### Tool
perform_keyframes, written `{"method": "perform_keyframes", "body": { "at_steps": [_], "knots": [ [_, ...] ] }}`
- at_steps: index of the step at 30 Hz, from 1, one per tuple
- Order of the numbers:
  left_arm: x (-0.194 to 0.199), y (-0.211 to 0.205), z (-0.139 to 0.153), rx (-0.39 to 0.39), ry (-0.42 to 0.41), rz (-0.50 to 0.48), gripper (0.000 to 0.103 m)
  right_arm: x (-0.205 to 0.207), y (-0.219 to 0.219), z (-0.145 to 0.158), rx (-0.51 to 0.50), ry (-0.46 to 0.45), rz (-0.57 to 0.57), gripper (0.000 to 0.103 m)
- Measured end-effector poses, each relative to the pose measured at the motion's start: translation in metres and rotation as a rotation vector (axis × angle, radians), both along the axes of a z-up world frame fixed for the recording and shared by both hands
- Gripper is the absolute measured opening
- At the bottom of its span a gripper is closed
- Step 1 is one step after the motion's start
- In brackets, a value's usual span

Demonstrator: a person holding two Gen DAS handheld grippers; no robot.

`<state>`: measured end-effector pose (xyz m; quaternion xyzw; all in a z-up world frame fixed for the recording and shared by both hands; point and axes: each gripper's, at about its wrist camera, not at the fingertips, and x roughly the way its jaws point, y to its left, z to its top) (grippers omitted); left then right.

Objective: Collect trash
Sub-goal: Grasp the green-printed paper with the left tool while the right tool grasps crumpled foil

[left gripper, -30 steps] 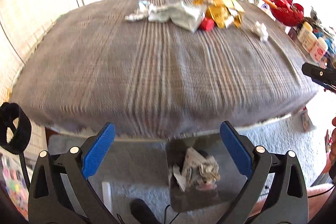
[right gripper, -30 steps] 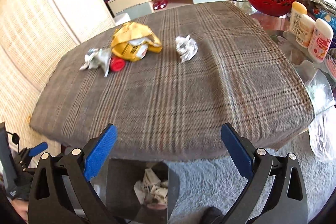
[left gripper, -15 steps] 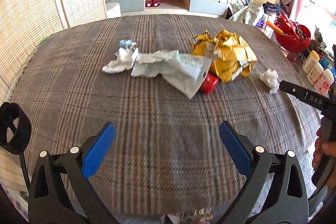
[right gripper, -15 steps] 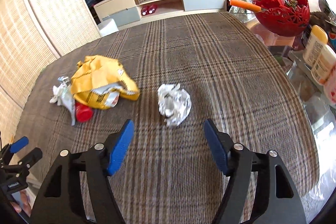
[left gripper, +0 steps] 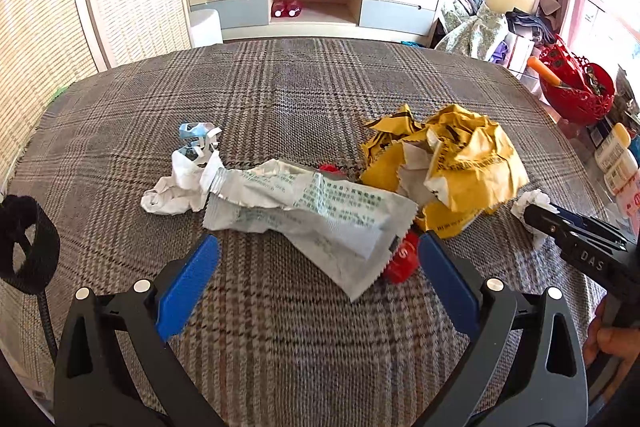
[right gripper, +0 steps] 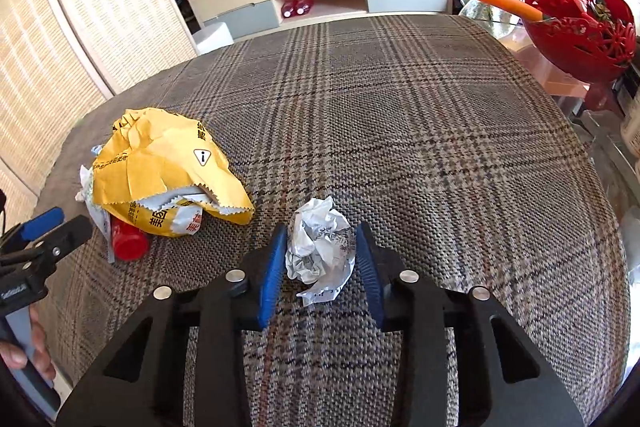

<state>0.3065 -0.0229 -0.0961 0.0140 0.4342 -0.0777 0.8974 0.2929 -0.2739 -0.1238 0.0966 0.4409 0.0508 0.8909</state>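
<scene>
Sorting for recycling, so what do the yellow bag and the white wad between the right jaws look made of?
Yellow bag: likely matte plastic film or coated paper, with zigzag-cut edges and stiff creases. White wad: thin crumpled paper or foil-lined wrapper, with sharp folds and faint print.

Behind the yellow wrapper [right gripper: 160, 163] the plaid counter [right gripper: 400, 115] lies bare; a red basket [right gripper: 580, 31] blocks beyond its right edge.

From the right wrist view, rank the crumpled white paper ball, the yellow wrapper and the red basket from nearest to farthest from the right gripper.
1. Crumpled white paper ball: between the closing jaws of the right gripper.
2. Yellow wrapper: to the left on the plaid cloth.
3. Red basket: far upper right, beyond the cloth's edge.
</scene>
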Motion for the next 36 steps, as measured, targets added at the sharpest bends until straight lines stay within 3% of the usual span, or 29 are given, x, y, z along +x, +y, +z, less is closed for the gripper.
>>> {"method": "perform_keyframes", "body": {
  "at_steps": [7, 10, 12, 14, 20, 28, 31, 36],
  "knots": [
    [0.02, -0.005, -0.012, -0.008, 0.013, -0.01, 0.093, 0.005, 0.007, -0.002, -0.004, -0.011, 0.036, 0.032],
    [0.028, -0.002, -0.017, -0.036, 0.031, -0.018, 0.08, 0.007, 0.009, -0.002, -0.008, -0.016, 0.045, 0.031],
    [0.031, 0.0, -0.018, -0.056, 0.032, -0.017, 0.077, 0.007, 0.008, -0.002, -0.01, -0.018, 0.049, 0.03],
    [0.03, 0.001, -0.016, -0.07, 0.021, -0.028, 0.063, 0.006, 0.009, -0.001, -0.013, -0.022, 0.05, 0.028],
    [0.024, -0.001, -0.014, -0.106, 0.034, -0.067, 0.042, 0.004, 0.012, 0.001, -0.013, -0.022, 0.059, 0.026],
    [0.019, 0.002, -0.011, -0.095, 0.024, -0.081, 0.033, -0.001, 0.016, 0.002, -0.013, -0.02, 0.08, 0.026],
    [0.017, 0.003, -0.011, -0.099, 0.026, -0.084, 0.024, -0.001, 0.017, 0.002, -0.011, -0.017, 0.084, 0.025],
    [0.006, 0.002, -0.006, -0.082, 0.024, -0.1, 0.021, -0.014, 0.023, 0.006, -0.015, -0.016, 0.099, 0.024]
  ]
}}
